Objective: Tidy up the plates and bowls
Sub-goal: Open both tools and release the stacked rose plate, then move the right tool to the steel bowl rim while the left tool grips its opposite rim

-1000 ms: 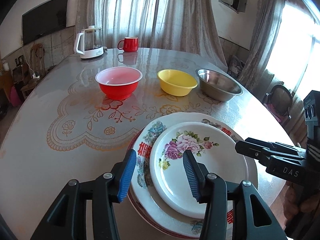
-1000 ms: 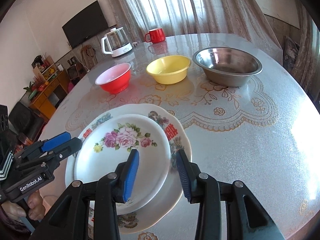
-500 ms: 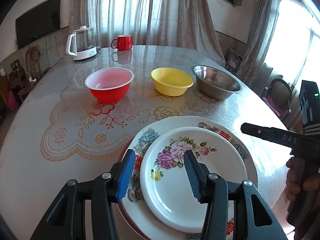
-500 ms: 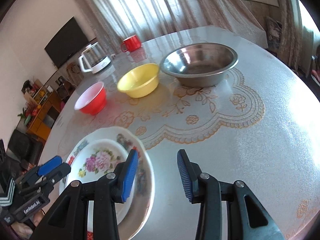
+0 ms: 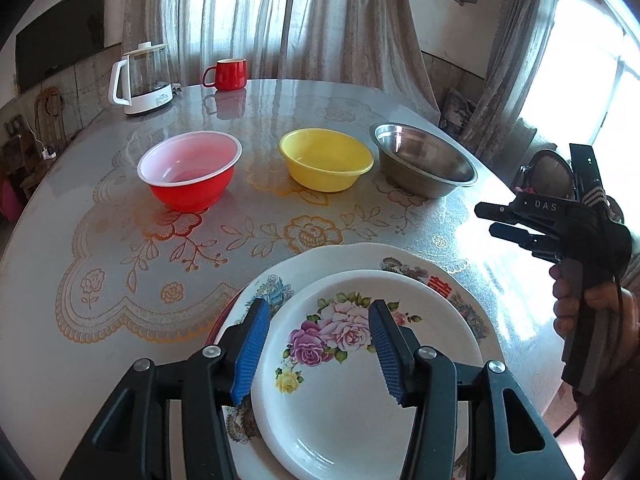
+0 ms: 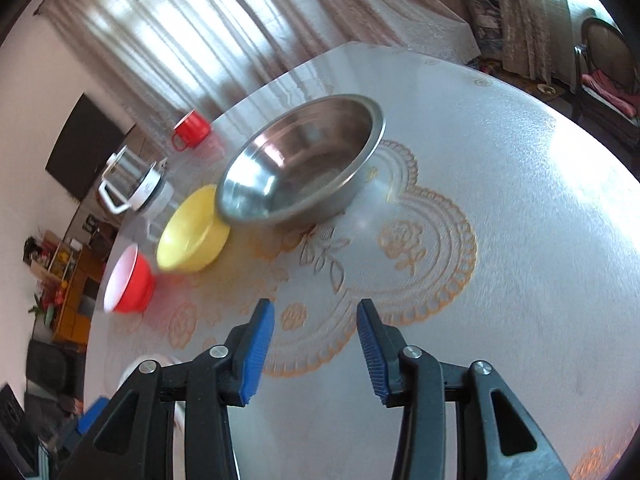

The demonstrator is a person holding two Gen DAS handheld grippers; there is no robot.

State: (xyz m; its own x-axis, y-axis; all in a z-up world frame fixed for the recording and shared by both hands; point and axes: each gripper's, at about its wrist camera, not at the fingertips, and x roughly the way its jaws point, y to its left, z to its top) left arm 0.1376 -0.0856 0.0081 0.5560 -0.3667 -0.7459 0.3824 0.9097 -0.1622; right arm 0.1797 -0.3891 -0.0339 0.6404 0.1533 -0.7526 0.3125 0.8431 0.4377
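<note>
The small white plate with pink and purple roses point(image 5: 360, 364) lies on a larger white flower-rimmed plate point(image 5: 436, 276) at the near edge of the round desk point(image 5: 80, 208), so the plates look stacked and the bowls come next. The left gripper point(image 5: 316, 350) hovers above that stack, its blue-padded fingers point(image 5: 250, 346) moderately apart with nothing between them. The right gripper point(image 6: 316, 354) faces the shiny steel bowl point(image 6: 300, 164), its fingers point(image 6: 370, 350) opening over bare desk, empty. To nest the bowls well, it is probably best to pinch one rim squarely, lift it level, and set the smaller into the larger: the yellow plastic bowl point(image 5: 326, 158) and the red bowl with a white inside point(image 5: 190, 170) stand in a row beside the steel one. The desk wears a glossy cover with gold and red lace flowers; a glass kettle point(image 5: 142, 78) and a red mug point(image 5: 226, 74) stand at its far side, before sheer curtains point(image 5: 280, 16) and bright windows.
</note>
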